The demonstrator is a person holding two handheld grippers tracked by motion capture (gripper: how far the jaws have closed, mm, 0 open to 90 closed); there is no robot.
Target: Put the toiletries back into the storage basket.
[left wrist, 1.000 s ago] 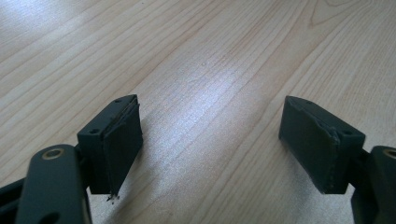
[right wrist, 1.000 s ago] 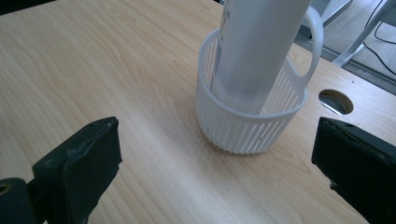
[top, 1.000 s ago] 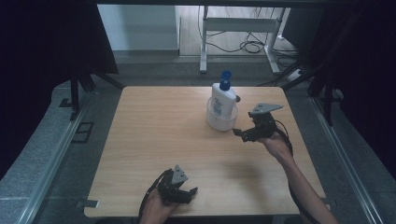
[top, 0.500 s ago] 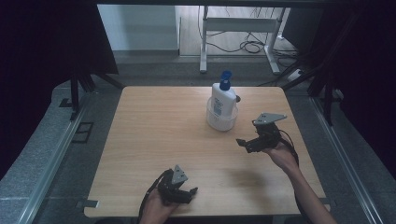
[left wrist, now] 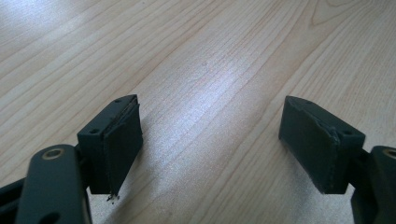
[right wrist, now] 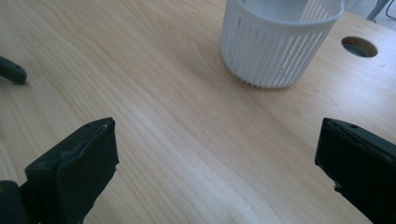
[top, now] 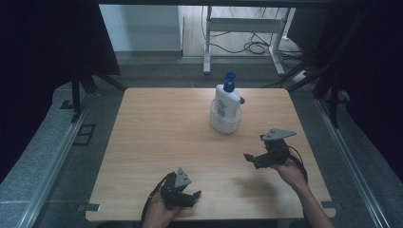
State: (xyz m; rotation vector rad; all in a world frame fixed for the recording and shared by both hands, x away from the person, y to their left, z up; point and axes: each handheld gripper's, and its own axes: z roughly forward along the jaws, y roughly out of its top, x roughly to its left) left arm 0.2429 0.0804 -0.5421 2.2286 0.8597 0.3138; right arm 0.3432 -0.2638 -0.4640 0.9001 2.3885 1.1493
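Two tongs gape empty over the wood-grain tabletop [top: 157, 137] — left tongs [top: 192, 195], right tongs [top: 250, 159]; the lotion bottle [top: 226, 100] stands in a ribbed white basket [right wrist: 275, 44], its base hidden, apart from both.

Bare wooden table [top: 157, 142] lies open ahead of the right gripper [top: 252, 159]; beyond it the ribbed white basket [right wrist: 280, 42] stands alone, blocking.
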